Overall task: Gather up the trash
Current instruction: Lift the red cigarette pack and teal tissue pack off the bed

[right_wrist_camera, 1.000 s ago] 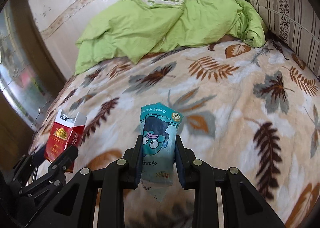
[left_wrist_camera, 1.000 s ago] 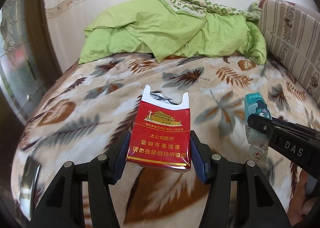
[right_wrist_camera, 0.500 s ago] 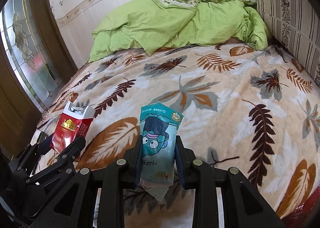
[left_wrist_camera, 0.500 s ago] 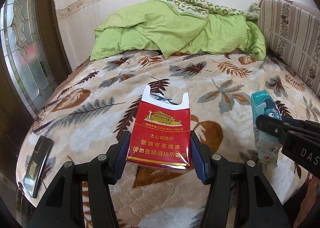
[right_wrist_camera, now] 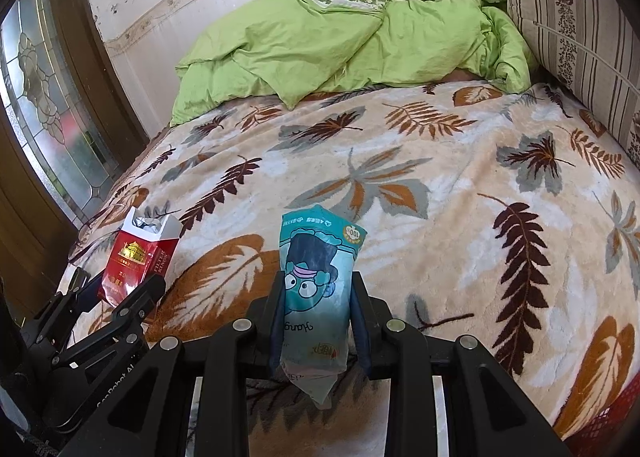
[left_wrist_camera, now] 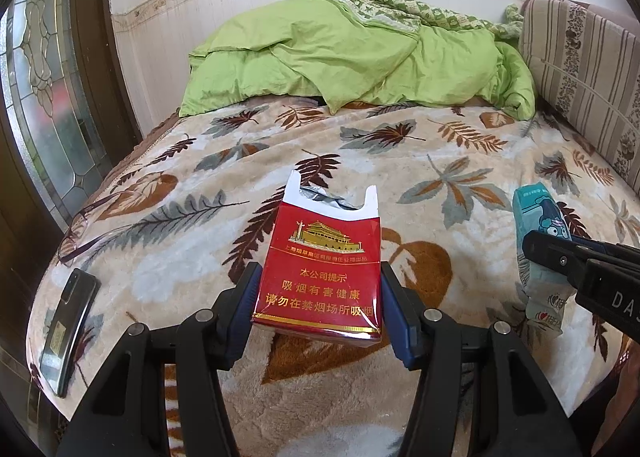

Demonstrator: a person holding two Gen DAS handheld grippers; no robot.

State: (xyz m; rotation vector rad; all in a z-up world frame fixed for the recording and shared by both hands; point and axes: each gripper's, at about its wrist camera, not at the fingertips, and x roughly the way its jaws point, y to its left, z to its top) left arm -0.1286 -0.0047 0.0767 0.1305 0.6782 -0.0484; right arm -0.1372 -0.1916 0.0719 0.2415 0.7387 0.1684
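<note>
My left gripper [left_wrist_camera: 320,305] is shut on a red cigarette pack [left_wrist_camera: 322,269] with gold print and a torn-open white top, held above the leaf-patterned blanket [left_wrist_camera: 400,161]. The same pack [right_wrist_camera: 136,257] shows at the left of the right wrist view, clamped in the left gripper [right_wrist_camera: 116,289]. My right gripper [right_wrist_camera: 316,317] is shut on a teal snack wrapper [right_wrist_camera: 316,289] with a cartoon face, standing upright between the pads. That wrapper [left_wrist_camera: 538,229] and the right gripper [left_wrist_camera: 536,253] appear at the right edge of the left wrist view.
A dark phone [left_wrist_camera: 68,321] lies near the bed's left edge, with eyeglasses [left_wrist_camera: 76,233] beyond it. A crumpled green duvet [left_wrist_camera: 352,57] is piled at the far end. A striped cushion [left_wrist_camera: 588,69] lines the right side. A glass-panelled wooden door [left_wrist_camera: 44,97] stands left.
Both grippers have pulled back from the bed with their items still held, so more of the blanket, the phone and the door have come into view.
</note>
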